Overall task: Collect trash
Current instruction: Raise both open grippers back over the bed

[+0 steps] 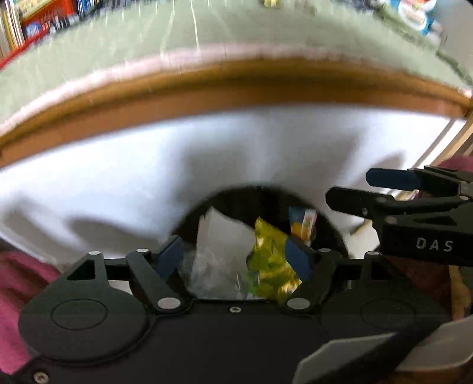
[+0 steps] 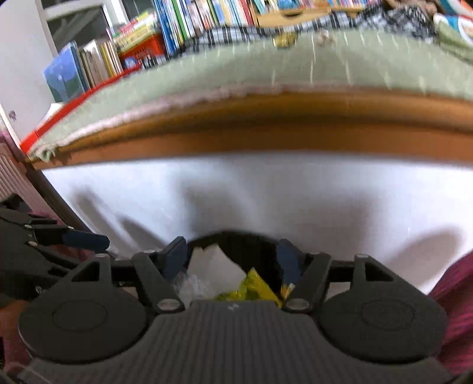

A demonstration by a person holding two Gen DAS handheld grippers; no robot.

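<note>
A: Where is the trash?

B: In a dark round bin (image 1: pixel 266 198) standing against a white panel (image 1: pixel 147 165) below a wooden edge (image 1: pixel 236 88). Inside lie a white paper scrap (image 1: pixel 218 230), a crumpled yellow-green wrapper (image 1: pixel 269 260), some clear plastic (image 1: pixel 212 271) and an orange-and-blue packet (image 1: pixel 304 221) at the far right of the opening.

A: And the left gripper (image 1: pixel 236 260)?

B: Directly over the bin's mouth, jaws spread wide. The paper and wrapper show between its blue pads (image 1: pixel 168 260), but nothing is pinched (the frame is blurred, so whether anything touches them I cannot tell).

A: The right gripper (image 2: pixel 233 260)?

B: Also above the opening, jaws wide apart and empty. The same white scrap (image 2: pixel 212 265) and yellow wrapper (image 2: pixel 254 286) lie below its gap. In the left wrist view it enters from the right, just beside the bin's rim.

A: Anything else?

B: A green cloth (image 2: pixel 266 62) covers the surface above the wooden edge, with books (image 2: pixel 189 26) behind it and a small yellowish bit (image 2: pixel 285 38) lying far back on the cloth.
</note>
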